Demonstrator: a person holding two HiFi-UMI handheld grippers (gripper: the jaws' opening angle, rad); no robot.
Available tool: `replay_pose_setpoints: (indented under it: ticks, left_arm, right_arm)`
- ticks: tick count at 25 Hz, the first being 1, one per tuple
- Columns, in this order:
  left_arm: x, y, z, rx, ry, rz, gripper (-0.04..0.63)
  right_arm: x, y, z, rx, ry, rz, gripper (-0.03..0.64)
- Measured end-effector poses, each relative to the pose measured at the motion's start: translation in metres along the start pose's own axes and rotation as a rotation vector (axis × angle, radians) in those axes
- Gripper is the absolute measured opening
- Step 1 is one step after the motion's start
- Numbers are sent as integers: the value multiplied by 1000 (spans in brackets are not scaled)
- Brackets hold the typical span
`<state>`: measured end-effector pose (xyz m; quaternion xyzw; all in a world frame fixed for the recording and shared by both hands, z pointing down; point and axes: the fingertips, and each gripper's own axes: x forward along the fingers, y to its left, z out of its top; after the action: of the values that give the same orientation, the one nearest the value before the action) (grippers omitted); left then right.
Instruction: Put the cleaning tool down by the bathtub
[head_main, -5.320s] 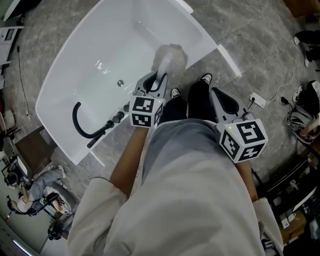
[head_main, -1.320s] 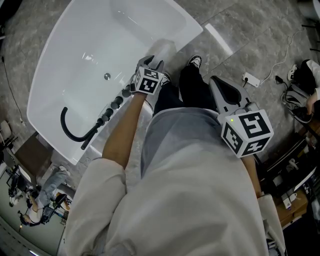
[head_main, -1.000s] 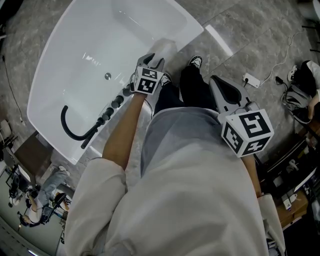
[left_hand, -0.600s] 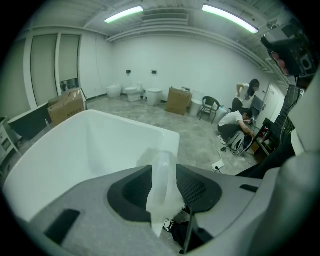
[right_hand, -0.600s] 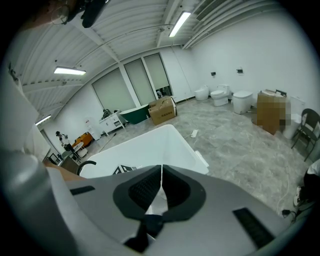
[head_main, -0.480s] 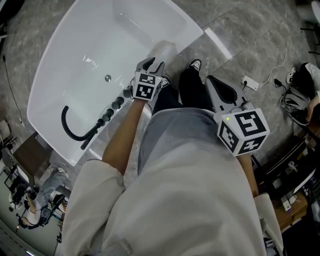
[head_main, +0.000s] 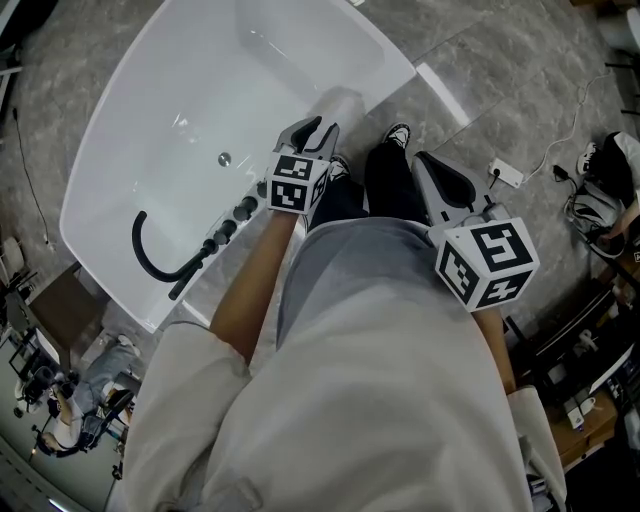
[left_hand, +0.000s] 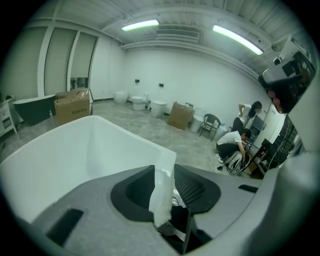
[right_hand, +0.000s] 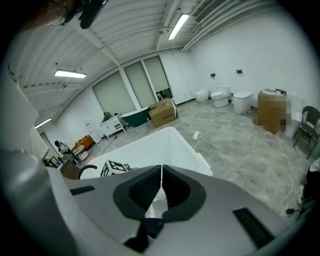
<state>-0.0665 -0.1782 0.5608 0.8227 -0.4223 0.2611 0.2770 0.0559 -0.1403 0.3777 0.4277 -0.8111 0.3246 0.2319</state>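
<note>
Head view: tool (head_main: 338, 102) beyond left gripper (head_main: 314, 127) (closing, empty).

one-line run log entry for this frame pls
step: put-down at tub | left gripper: jaws closing, white cleaning tool in their gap, over bathtub rim | right gripper: shut, empty
</note>
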Motion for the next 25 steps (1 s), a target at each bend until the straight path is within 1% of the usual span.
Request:
replay_pose_setpoints:
  ticks: [5, 12, 15, 18, 22, 25]
  left_arm:
    - [-14, -3, 18, -10, -41, -11, 117]
    - [-39, 2, 37, -16, -71, -1, 103]
    - [-50, -1, 42, -4, -63, -14, 91]
    - [-60, -7, 48, 3, -54, -32, 86]
    - [-74, -7, 56, -8, -65, -15, 59]
    - [-82, -11, 54, -4, -68, -9, 45]
  right_arm:
    - [3, 6, 5, 6, -15, 4, 12]
    - [6, 11, 12, 35, -42, 19, 12]
    - [6, 11, 13, 42, -47, 22, 12]
    - [6, 12, 15, 72, -59, 38, 12]
    - [6, 10, 17, 69, -63, 33, 12]
    - [3, 9, 14, 64, -65, 26, 12]
